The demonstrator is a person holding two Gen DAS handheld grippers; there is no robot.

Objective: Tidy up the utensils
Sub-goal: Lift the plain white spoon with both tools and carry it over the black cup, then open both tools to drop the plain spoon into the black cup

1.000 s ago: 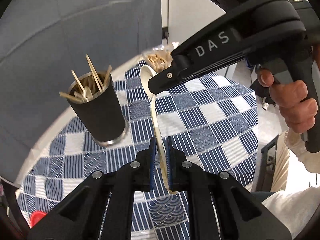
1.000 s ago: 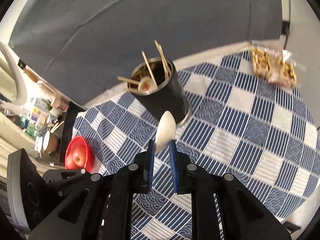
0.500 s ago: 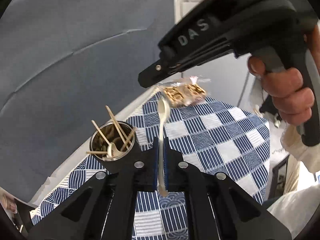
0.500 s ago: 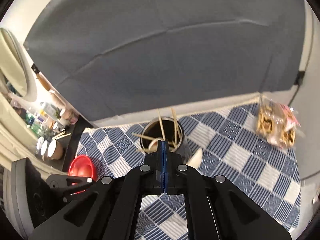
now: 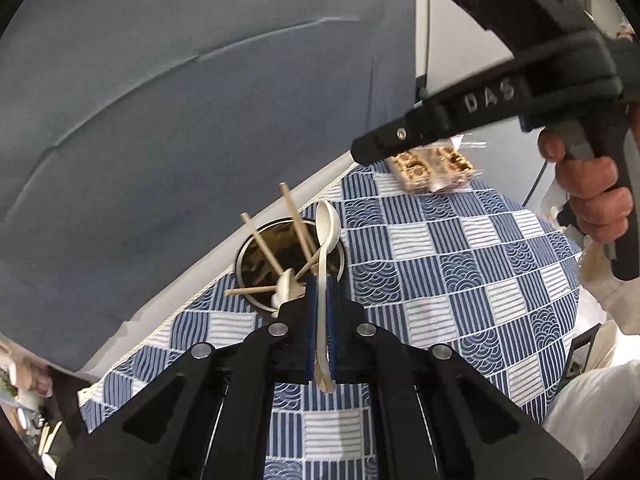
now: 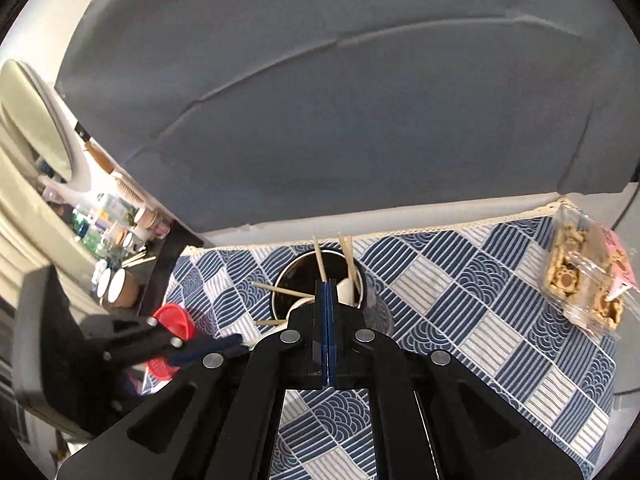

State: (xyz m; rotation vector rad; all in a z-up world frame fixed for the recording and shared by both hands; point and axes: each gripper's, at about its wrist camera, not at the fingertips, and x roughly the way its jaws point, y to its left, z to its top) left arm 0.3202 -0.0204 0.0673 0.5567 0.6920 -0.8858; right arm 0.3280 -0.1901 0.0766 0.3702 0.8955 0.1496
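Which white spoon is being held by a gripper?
The long white spoon, clamped between the left gripper's blue pads; the other spoon rests loose in the utensil cup.

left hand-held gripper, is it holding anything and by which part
Yes: the left hand-held gripper is shut on the white spoon, clamped on its handle, bowl end pointing forward over the utensil cup.

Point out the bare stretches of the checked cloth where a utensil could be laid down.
The blue-and-white checked tablecloth lies bare between the black metal-rimmed utensil cup and the clear packet of biscuits, and nearer the camera. It is crowded around the cup, where the left gripper holds the cream spoon.
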